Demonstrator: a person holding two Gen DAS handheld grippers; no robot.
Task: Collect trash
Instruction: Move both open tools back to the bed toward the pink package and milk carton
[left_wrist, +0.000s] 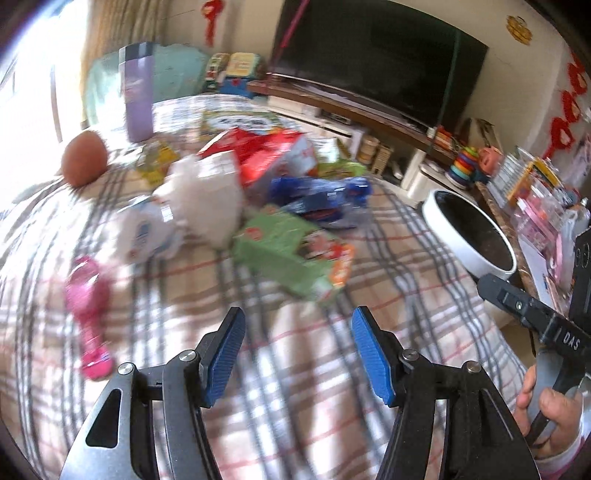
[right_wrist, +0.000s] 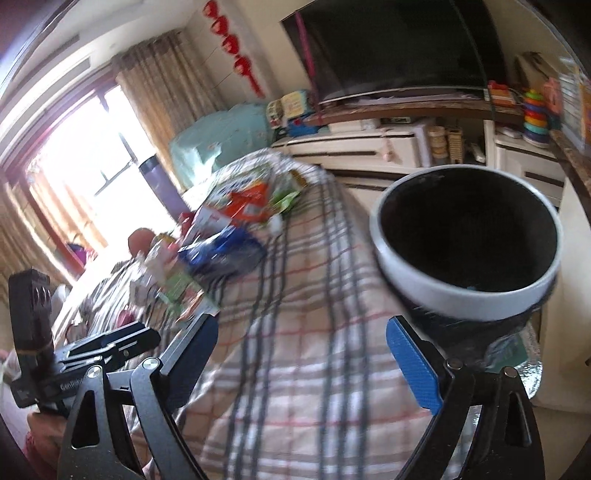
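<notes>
A pile of wrappers lies on the plaid cloth: a green packet, a blue wrapper, a red packet and a white bag. My left gripper is open and empty, just short of the green packet. A white-rimmed trash bin with a black liner stands at the cloth's right edge. In the right wrist view the bin is close ahead on the right. My right gripper is open and empty, left of the bin. The wrappers lie far left.
A purple bottle, a brown round fruit and a pink toy sit on the cloth's left side. A TV on a cabinet with toys stands behind. The other gripper's body shows at right.
</notes>
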